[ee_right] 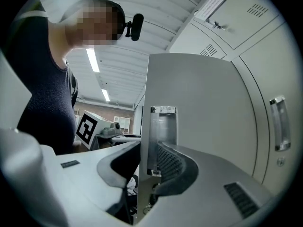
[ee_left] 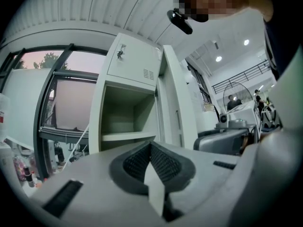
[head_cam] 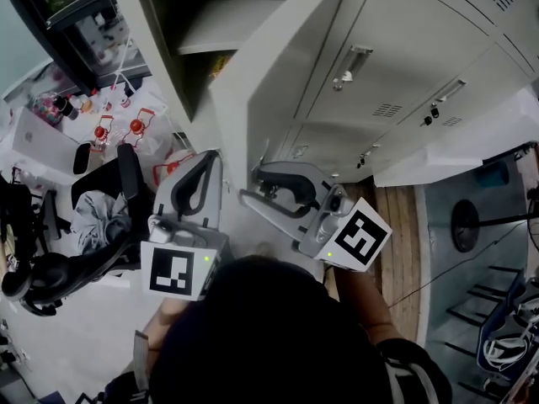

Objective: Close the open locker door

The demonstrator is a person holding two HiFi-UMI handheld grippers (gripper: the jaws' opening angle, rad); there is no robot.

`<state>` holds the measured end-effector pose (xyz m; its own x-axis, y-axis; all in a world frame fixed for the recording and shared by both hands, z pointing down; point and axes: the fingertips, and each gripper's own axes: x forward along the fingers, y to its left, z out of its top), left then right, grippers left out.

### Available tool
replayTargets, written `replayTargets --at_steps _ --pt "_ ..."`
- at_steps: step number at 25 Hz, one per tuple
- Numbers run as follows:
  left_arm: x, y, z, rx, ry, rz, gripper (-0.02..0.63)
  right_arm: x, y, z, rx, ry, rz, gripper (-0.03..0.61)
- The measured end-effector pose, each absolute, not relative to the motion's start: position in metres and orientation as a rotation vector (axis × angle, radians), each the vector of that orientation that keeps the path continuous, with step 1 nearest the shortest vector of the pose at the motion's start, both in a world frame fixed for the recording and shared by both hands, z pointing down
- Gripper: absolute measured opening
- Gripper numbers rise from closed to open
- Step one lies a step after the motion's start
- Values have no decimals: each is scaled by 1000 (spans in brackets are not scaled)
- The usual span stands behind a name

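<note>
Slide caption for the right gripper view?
Right gripper grips the open locker door by its edge, fingers on either side, closed lockers beyond.

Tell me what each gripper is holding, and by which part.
The right gripper clamps the open pale grey metal locker door at its free vertical edge. The left gripper holds nothing.

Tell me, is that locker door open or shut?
Open. The locker door stands swung out from its compartment, the shelf inside shows, and the right gripper grips the door's edge.
</note>
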<state>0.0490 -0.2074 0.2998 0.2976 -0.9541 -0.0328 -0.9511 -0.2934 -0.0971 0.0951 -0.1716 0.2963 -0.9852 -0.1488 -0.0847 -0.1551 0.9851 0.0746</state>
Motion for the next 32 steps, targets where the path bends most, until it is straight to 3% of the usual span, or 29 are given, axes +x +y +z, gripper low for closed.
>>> replayTargets --at_steps 32 --pt "-54 -265 303 -2627 1574 -27 2 -1 -229 293 -612 3002 145 103"
